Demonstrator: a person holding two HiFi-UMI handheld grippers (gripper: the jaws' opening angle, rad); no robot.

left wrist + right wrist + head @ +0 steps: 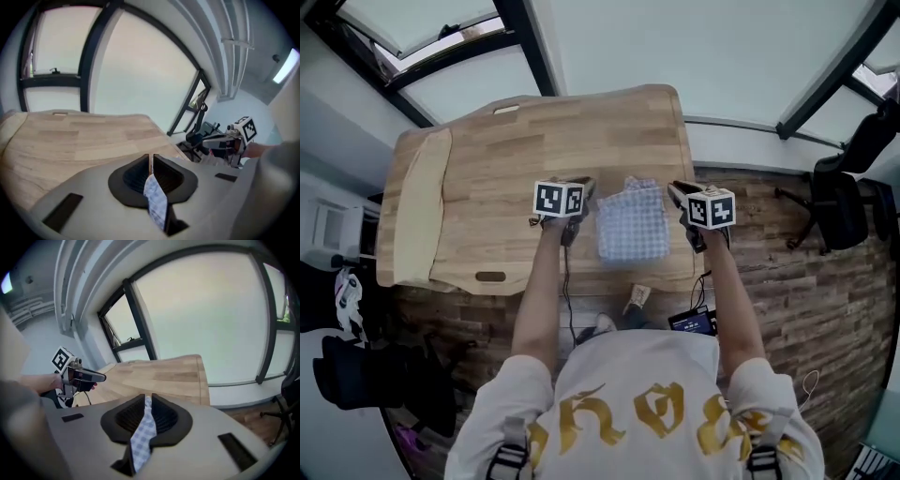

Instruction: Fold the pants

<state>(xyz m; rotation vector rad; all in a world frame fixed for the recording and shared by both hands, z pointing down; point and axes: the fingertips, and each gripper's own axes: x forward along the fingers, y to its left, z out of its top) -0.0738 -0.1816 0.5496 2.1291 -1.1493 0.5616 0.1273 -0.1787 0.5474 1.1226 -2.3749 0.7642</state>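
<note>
The blue-and-white checked pants hang folded over the near part of the wooden table, stretched between my two grippers. My left gripper is shut on the pants' left top corner. In the left gripper view a strip of the checked cloth is pinched between the jaws. My right gripper is shut on the right top corner, with the checked cloth trailing from its jaws. Each gripper shows in the other's view: right gripper, left gripper.
A long beige pad lies along the table's left edge. A black office chair stands on the wood floor at the right. Large windows rise behind the table. A cable and a small device sit near my feet.
</note>
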